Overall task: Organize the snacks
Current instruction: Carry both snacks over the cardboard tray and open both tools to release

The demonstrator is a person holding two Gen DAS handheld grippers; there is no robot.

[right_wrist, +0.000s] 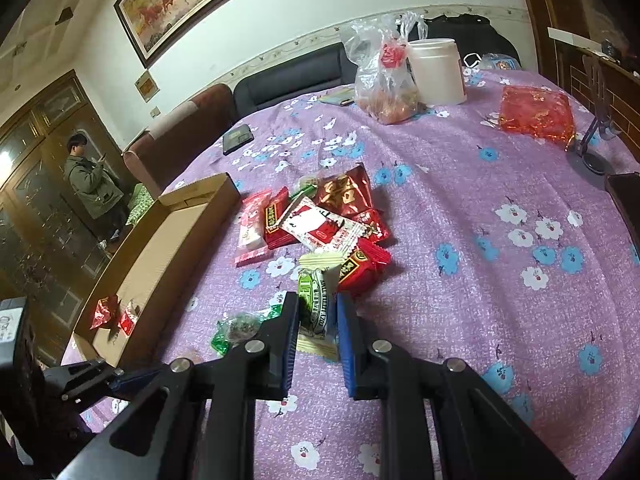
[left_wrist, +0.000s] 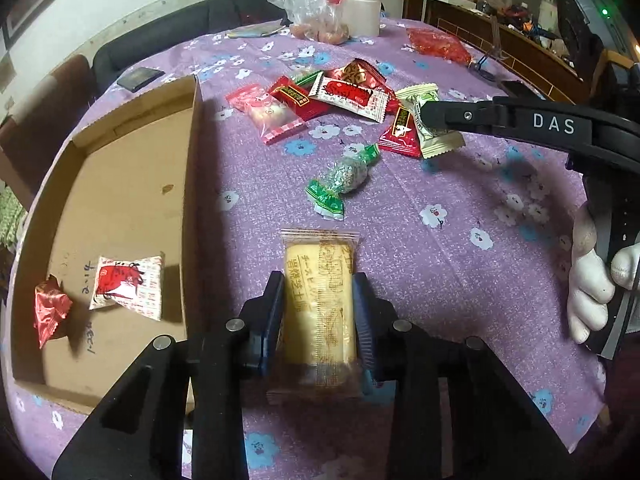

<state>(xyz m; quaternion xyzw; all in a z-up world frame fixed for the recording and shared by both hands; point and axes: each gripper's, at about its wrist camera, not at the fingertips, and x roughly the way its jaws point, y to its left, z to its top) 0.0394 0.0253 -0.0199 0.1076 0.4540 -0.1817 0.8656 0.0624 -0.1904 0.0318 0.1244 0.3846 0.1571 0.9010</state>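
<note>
On the purple flowered tablecloth [left_wrist: 460,248], both tools are busy at once. Nearest the cardboard box [left_wrist: 132,184], the left gripper [left_wrist: 319,304] is clamped across the narrow width of a long yellow cake bar [left_wrist: 318,300] in clear wrap, its pads pressing both long sides, which looks a sensible hold for swinging it leftward over the box wall. Over by the pile, the right gripper [right_wrist: 318,312] is closed on a cream-and-green wrapped snack [right_wrist: 316,300], pinching it edgewise; whether it is clear of the cloth I cannot tell.

Two snacks lie in the box: a white-and-red packet [left_wrist: 128,284] and a crumpled red foil candy [left_wrist: 50,312], so I judge sorting is at an early stage. Loose on the cloth remain a heap of red and white packets [left_wrist: 320,96] and a green twist-wrapped candy [left_wrist: 344,180] between the two tools. That candy and the box's near wall sit closest to the left tool's likely path. Farther back stand a clear plastic bag [right_wrist: 380,72], a white tub [right_wrist: 436,72] and a red mesh pouch [right_wrist: 536,114], well apart from the work.
</note>
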